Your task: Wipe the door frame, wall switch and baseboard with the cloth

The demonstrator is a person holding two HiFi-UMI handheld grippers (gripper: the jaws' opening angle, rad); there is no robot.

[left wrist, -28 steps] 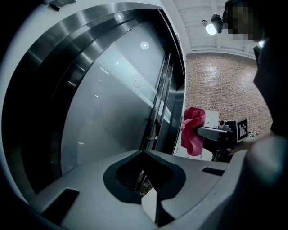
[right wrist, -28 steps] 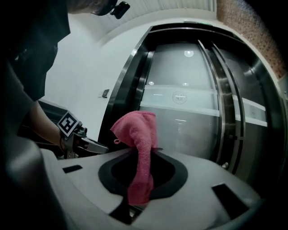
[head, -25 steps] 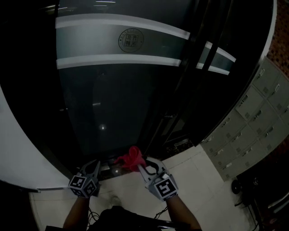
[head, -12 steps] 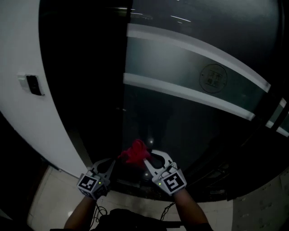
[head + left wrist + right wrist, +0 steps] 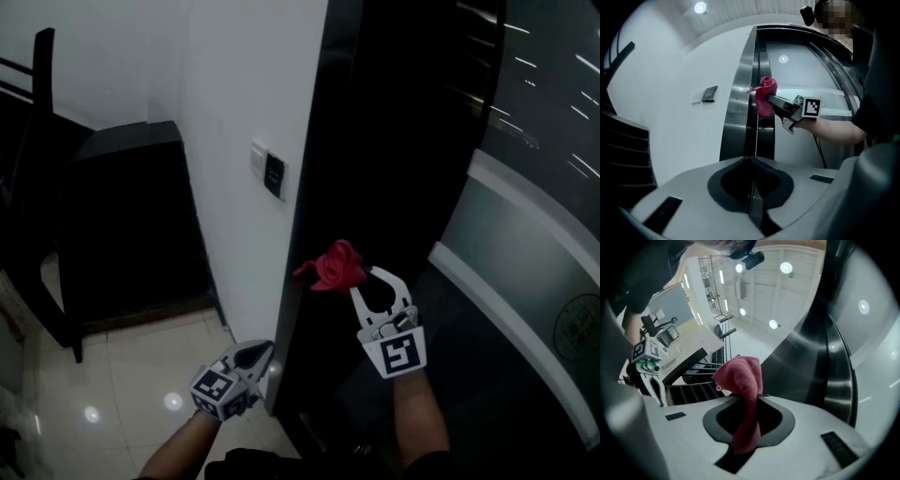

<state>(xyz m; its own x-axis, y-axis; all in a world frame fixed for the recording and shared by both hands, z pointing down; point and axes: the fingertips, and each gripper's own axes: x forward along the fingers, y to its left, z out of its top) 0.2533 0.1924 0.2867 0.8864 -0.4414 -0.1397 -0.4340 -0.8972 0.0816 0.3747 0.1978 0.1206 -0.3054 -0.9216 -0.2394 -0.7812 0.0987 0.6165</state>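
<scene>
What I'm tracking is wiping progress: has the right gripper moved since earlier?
Yes. The right gripper, shut on the cloth, moved left, from the glass door to the door frame.

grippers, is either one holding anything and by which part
The right gripper is shut on the red cloth, pinching a bunched fold of it, and the rest puffs out past the jaw tips. The left gripper is shut on nothing.
</scene>
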